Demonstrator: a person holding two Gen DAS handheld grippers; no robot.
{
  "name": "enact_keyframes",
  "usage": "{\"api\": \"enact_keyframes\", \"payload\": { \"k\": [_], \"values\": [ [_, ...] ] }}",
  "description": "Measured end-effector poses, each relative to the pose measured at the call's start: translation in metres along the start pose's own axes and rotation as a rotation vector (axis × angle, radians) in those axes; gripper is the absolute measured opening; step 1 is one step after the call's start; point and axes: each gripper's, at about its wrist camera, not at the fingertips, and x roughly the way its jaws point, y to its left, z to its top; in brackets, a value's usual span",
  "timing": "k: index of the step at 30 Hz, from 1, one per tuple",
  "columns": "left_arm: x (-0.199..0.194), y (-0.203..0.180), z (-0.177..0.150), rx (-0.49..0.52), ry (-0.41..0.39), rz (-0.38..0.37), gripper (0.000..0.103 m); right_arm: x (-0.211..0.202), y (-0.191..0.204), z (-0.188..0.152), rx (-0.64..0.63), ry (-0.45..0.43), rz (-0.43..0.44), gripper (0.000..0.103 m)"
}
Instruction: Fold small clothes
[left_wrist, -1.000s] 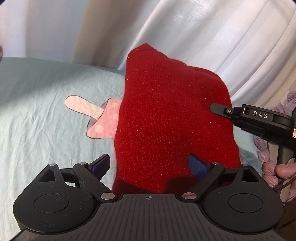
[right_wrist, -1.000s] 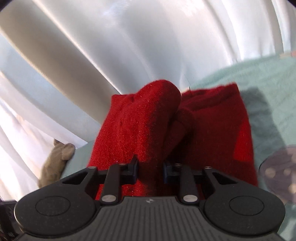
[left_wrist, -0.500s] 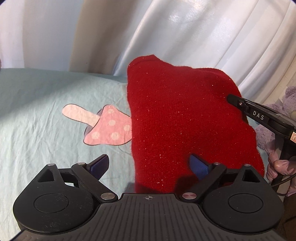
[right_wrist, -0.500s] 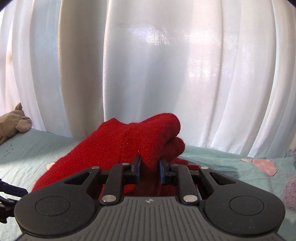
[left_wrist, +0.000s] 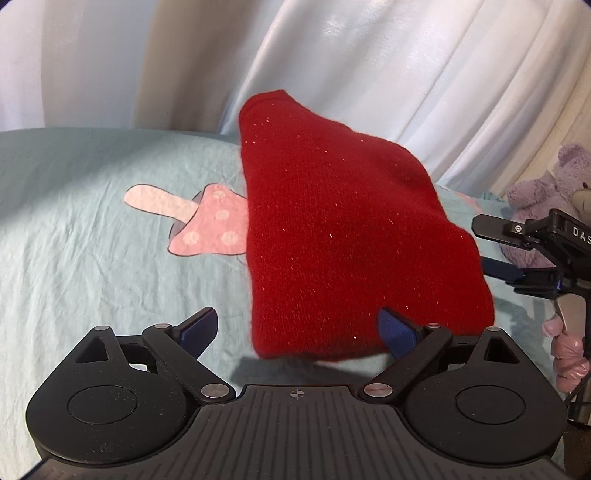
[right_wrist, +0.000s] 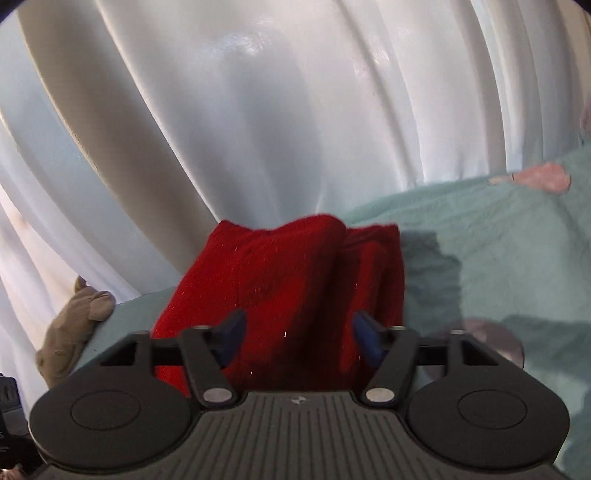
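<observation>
A red knit garment lies folded in a thick pile on the pale green bedsheet. My left gripper is open and empty, its blue pads just at the garment's near edge. My right gripper is open, its pads either side of the red garment without holding it. The right gripper also shows in the left wrist view, open at the garment's right side.
A pink mushroom print sits on the sheet left of the garment. A purple plush bear lies at the right. A brown plush toy lies by the white curtain behind the bed.
My right gripper has opened and let go of the red garment, which has dropped onto the sheet. The right gripper has drawn back to the garment's right side.
</observation>
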Motion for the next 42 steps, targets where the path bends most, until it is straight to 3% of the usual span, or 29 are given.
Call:
{"api": "enact_keyframes", "payload": {
  "k": [3, 5, 8, 9, 11, 12, 15, 19, 21, 23, 24, 25, 28, 32, 34, 36, 39, 42],
  "values": [
    [0.005, -0.013, -0.011, 0.084, 0.032, 0.020, 0.097, 0.012, -0.023, -0.012, 0.149, 0.057, 0.057, 0.086],
    [0.013, -0.020, -0.014, 0.125, 0.039, 0.071, 0.097, 0.024, -0.027, -0.016, 0.185, 0.068, 0.091, 0.086],
    [0.021, -0.020, -0.010, 0.095, 0.017, 0.100, 0.097, 0.052, -0.018, -0.010, 0.191, 0.093, 0.100, 0.082],
    [0.021, -0.019, -0.008, 0.077, 0.008, 0.104, 0.097, 0.053, -0.013, -0.008, 0.177, 0.088, 0.103, 0.075],
    [0.019, -0.015, -0.005, 0.040, -0.025, 0.097, 0.097, 0.056, 0.004, 0.000, 0.086, 0.062, 0.085, 0.028],
    [0.018, -0.015, -0.003, 0.023, -0.034, 0.110, 0.097, 0.054, 0.016, 0.004, 0.006, 0.040, 0.062, 0.022],
    [0.017, -0.013, 0.001, -0.002, -0.052, 0.121, 0.097, 0.040, 0.059, 0.009, -0.291, -0.083, -0.074, 0.018],
    [0.020, -0.013, 0.004, -0.025, -0.065, 0.146, 0.098, 0.022, 0.072, 0.008, -0.453, -0.224, -0.181, 0.017],
    [0.025, -0.010, 0.004, -0.054, -0.060, 0.138, 0.098, 0.033, 0.063, -0.003, -0.525, -0.214, -0.268, 0.018],
    [0.034, -0.007, 0.001, -0.069, -0.022, 0.154, 0.098, 0.055, 0.043, -0.014, -0.511, -0.119, -0.323, 0.021],
    [0.035, -0.007, -0.001, -0.077, -0.010, 0.153, 0.098, 0.057, 0.034, -0.019, -0.504, -0.115, -0.327, 0.022],
    [0.034, -0.005, -0.004, -0.085, -0.005, 0.150, 0.098, 0.051, 0.032, -0.020, -0.488, -0.133, -0.313, 0.024],
    [0.020, -0.008, -0.012, -0.064, -0.012, 0.148, 0.101, 0.012, 0.026, -0.014, -0.316, -0.157, -0.317, 0.061],
    [0.007, -0.006, -0.016, -0.079, -0.029, 0.171, 0.103, -0.049, -0.009, -0.038, 0.087, -0.118, -0.114, 0.061],
    [0.002, -0.010, -0.018, -0.067, -0.069, 0.197, 0.103, -0.059, -0.026, -0.060, 0.273, -0.067, -0.049, 0.061],
    [0.003, -0.017, -0.020, -0.018, -0.092, 0.222, 0.103, -0.053, -0.042, -0.082, 0.448, -0.004, 0.070, 0.061],
    [0.011, -0.030, -0.019, 0.058, -0.087, 0.243, 0.103, -0.033, -0.050, -0.097, 0.635, 0.012, 0.203, 0.063],
    [0.018, -0.038, -0.015, 0.100, -0.114, 0.259, 0.103, -0.021, -0.038, -0.087, 0.637, -0.060, 0.237, 0.064]
  ]
}}
